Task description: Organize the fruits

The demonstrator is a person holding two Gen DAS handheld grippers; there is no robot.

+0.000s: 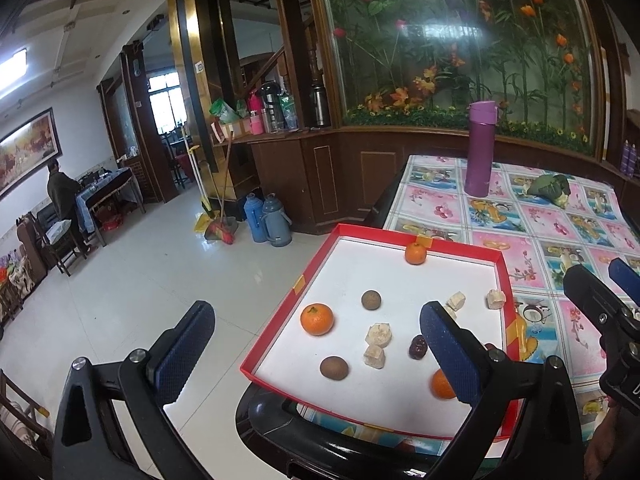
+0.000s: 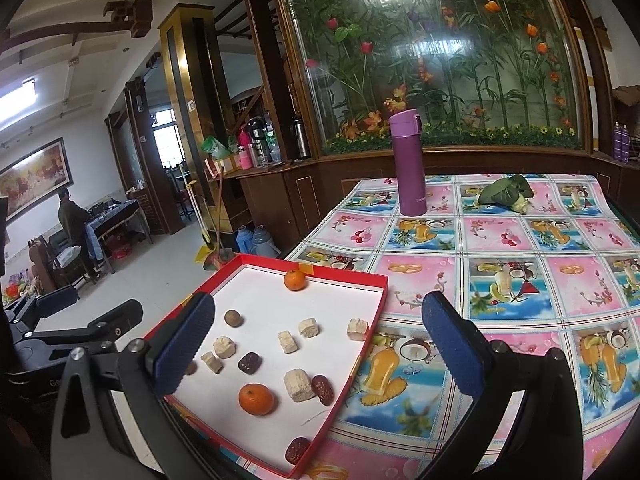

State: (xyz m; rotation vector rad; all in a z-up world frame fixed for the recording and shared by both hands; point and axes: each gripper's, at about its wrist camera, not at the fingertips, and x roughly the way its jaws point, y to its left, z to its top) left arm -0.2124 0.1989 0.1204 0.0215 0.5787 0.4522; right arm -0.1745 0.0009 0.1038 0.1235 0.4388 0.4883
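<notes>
Left gripper (image 1: 316,344): I have its jaws spread wide and holding nothing, hovering over the near-left corner of the tray.
Right gripper (image 2: 320,344): also wide apart and empty; I hold it above the tray's right rim, half over the tablecloth.
Fruits: all lie loose inside the red tray (image 2: 352,346) — three mandarins, the far one (image 2: 295,280) against the back wall, one near the front (image 2: 257,399); two brown round fruits, probably longans (image 1: 371,299); dark red dates (image 2: 322,389); and pale dried chunks (image 2: 298,385).
Sorting: I judge nothing grouped yet; kinds are mixed across the white floor.
Risk, rolling: the mandarins and longans are round, so a pinch off-centre could squirt one away across the smooth tray floor.
Risk, crowding: the date lies touching a pale chunk, so closing on one may drag the other.
Risk, tray: it sits at the table's left corner, near the edge; a push from me could slide it toward the floor.
Risk, collision: both grippers work over one small tray and could knock together.
Surface: a glossy fruit-print tablecloth (image 2: 508,280), with a purple flask (image 2: 410,164) and a leafy green bundle (image 2: 506,192) at the far side.
Room: tiled floor, dark wood panelling, a glass panel of artificial flowers, thermoses on the floor, a person at a distant table (image 1: 60,192).
</notes>
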